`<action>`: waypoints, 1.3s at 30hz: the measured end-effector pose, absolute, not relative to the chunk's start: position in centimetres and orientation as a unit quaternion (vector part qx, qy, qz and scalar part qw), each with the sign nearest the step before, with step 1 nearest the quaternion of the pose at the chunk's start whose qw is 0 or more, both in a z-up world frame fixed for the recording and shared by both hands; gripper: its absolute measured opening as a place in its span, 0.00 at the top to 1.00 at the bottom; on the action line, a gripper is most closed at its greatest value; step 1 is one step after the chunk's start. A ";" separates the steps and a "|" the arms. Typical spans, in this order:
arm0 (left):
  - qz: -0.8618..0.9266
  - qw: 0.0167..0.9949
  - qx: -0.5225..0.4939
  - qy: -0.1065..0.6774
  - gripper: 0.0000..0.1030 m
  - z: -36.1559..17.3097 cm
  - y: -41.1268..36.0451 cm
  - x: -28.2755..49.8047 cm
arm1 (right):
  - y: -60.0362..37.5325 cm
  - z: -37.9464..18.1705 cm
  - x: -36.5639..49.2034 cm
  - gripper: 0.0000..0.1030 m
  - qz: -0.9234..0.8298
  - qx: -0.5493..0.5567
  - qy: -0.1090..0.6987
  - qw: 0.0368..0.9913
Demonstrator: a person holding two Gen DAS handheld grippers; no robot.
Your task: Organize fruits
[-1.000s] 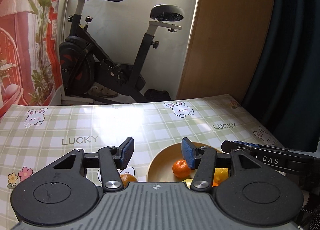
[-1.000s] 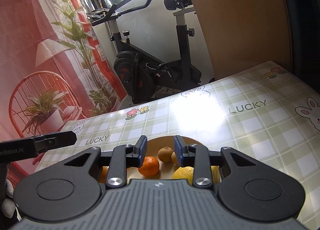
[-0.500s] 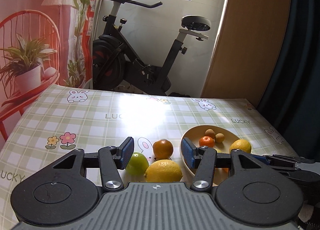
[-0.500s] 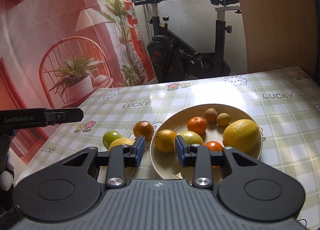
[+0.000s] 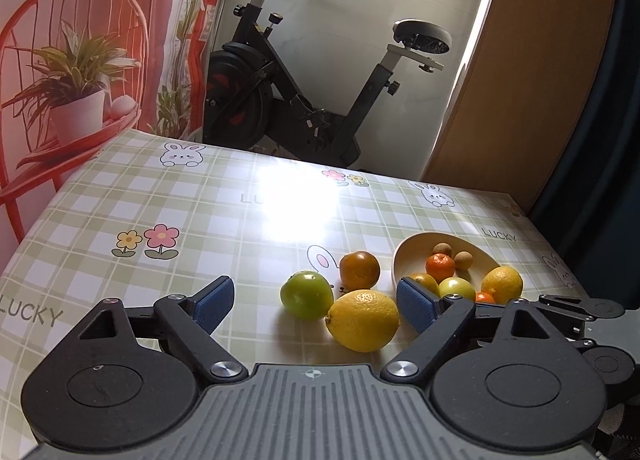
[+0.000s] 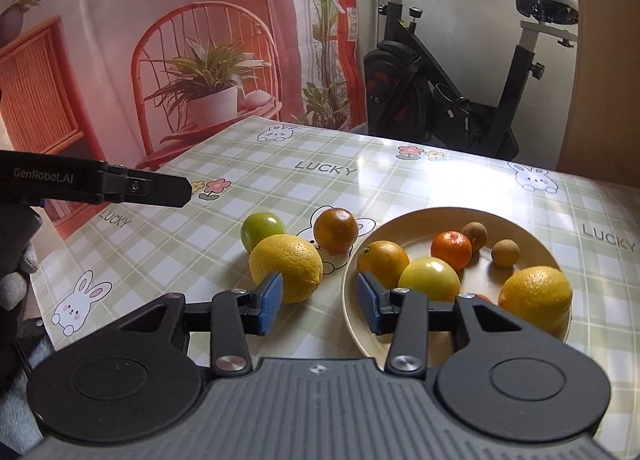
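Three fruits lie loose on the tablecloth: a yellow lemon (image 5: 363,320) (image 6: 286,267), a green apple (image 5: 306,294) (image 6: 263,229) and a dark orange (image 5: 359,270) (image 6: 335,229). To their right stands a cream plate (image 6: 420,220) (image 5: 416,246) that holds several fruits, among them a big lemon (image 6: 535,298) and a tangerine (image 6: 451,249). My left gripper (image 5: 316,304) is open, low over the table, with the lemon and apple just ahead between its fingers. Open as well, my right gripper (image 6: 320,302) hovers between the loose lemon and the plate's near rim.
A green checked tablecloth (image 5: 160,196) covers the table. Behind its far edge stands a black exercise bike (image 5: 304,100), with a wooden panel (image 5: 520,80) to the right. The left gripper's body (image 6: 92,184) reaches in at the left of the right wrist view.
Both grippers pulled back and swung left, so the loose fruits came into view. The left jaws opened wider; the right ones opened a little too.
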State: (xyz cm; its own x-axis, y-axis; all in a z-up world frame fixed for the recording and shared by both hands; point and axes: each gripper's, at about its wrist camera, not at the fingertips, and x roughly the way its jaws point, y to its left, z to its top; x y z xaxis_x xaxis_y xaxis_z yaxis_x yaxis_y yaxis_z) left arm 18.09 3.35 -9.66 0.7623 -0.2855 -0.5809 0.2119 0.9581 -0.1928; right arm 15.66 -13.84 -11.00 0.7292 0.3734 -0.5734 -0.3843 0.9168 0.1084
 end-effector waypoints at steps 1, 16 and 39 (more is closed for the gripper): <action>-0.128 0.938 -0.057 0.316 0.13 -9.6 3.6 18.1 | -13.7 -10.4 15.8 0.52 0.213 -0.032 0.301 0.929; -0.085 0.942 -0.075 0.318 0.17 -9.0 4.7 20.4 | -12.5 -9.2 18.3 0.45 0.205 0.020 0.253 0.945; -0.161 0.910 -0.089 0.372 0.23 -13.4 2.4 21.8 | -9.0 -14.6 19.9 0.45 0.221 -0.023 0.312 0.924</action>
